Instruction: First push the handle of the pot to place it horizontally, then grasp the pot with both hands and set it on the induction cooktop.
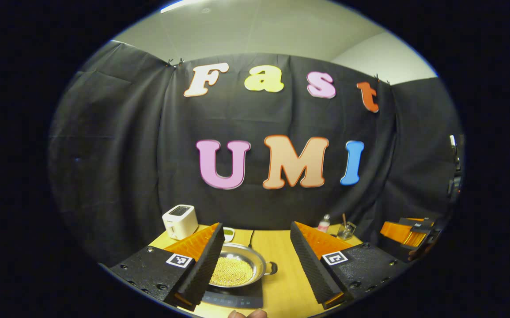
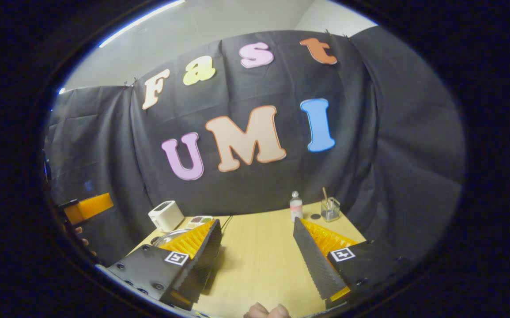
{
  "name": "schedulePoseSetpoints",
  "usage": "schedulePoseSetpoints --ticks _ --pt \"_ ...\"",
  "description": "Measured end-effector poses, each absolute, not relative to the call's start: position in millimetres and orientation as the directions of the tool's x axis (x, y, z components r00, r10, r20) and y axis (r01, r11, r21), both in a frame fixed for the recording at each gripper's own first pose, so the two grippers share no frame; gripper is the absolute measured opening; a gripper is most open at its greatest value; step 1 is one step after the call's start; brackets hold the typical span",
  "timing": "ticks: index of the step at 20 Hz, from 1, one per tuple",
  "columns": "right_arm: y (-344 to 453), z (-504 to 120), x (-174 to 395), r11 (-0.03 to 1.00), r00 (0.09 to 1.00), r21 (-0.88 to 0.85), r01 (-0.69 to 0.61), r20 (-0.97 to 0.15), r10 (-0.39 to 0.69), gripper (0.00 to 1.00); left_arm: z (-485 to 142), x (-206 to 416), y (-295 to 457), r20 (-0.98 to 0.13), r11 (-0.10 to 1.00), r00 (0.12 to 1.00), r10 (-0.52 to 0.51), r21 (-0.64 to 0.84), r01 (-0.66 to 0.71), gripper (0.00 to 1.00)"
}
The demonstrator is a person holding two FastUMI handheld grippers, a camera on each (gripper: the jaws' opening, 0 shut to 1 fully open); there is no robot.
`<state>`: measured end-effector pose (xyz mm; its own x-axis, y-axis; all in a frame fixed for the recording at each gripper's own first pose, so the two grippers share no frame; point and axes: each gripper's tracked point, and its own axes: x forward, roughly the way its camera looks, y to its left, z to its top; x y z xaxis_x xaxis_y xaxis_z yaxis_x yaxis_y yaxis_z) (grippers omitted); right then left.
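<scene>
In the left gripper view the left gripper [image 1: 257, 258] sits at the bottom of the frame with its jaws spread wide and grasping nothing; between them, low and left of centre, the pot [image 1: 237, 266] rests on the induction cooktop [image 1: 233, 298], a shallow metal pan holding a yellowish round mat or filling, its short handle [image 1: 272, 267] pointing toward the right of the frame; the cooktop's dark panel lies along the bottom edge on the wooden bench [image 1: 283, 282]; a white toaster [image 1: 179, 221] stands at lower left against the cloth wall, and a small bottle [image 1: 324, 223] and a glass jar [image 1: 346, 229] stand at lower right; at the far right edge the right gripper [image 1: 407, 234] hangs beyond the bench, and whether it is released or clenched I cannot tell from there; a fingertip [image 1: 247, 314] shows at the very bottom

In the right gripper view the right gripper [image 2: 257, 251] is likewise released, jaws wide apart over bare bench [image 2: 259, 260]; the pot's rim [image 2: 168, 237] peeks out at lower left behind one finger, near the toaster [image 2: 165, 215]; the bottle [image 2: 296, 206] and jar [image 2: 330, 209] stand right of centre at the bench's far edge; the left gripper [image 2: 85, 207] shows at the left edge
</scene>
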<state>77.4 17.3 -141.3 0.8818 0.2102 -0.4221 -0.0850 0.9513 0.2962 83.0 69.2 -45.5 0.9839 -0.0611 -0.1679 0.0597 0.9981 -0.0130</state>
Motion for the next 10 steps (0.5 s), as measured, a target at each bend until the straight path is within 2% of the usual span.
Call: schedulePoseSetpoints --ticks 1,2,5,6,7,10 --pt "21 -133 72 0.953 0.890 0.290 -0.090 -0.407 0.208 0.92 -30 77 67 -0.135 0.998 0.988 -0.069 -0.005 0.069 0.91" --pt "23 -124 70 0.955 0.900 0.279 -0.097 -0.386 0.205 0.92 -16 72 68 -0.106 0.997 0.992 -0.075 0.022 0.078 0.94" --pt "42 -106 60 0.965 0.914 0.224 -0.133 -0.350 0.207 0.92 6 55 74 -0.033 0.988 0.994 -0.102 0.110 0.105 0.90" --pt "47 -96 59 0.968 0.921 0.206 -0.144 -0.330 0.208 0.99 10 50 73 -0.017 0.987 0.993 -0.115 0.113 0.116 0.91" --pt "54 -85 57 0.968 0.927 0.200 -0.150 -0.311 0.208 0.92 12 44 72 -0.014 0.987 0.993 -0.121 0.102 0.121 0.94" --pt "67 -53 49 0.969 0.953 0.188 -0.163 -0.226 0.204 0.92 5 27 79 -0.038 0.989 0.991 -0.131 0.061 0.133 0.94"
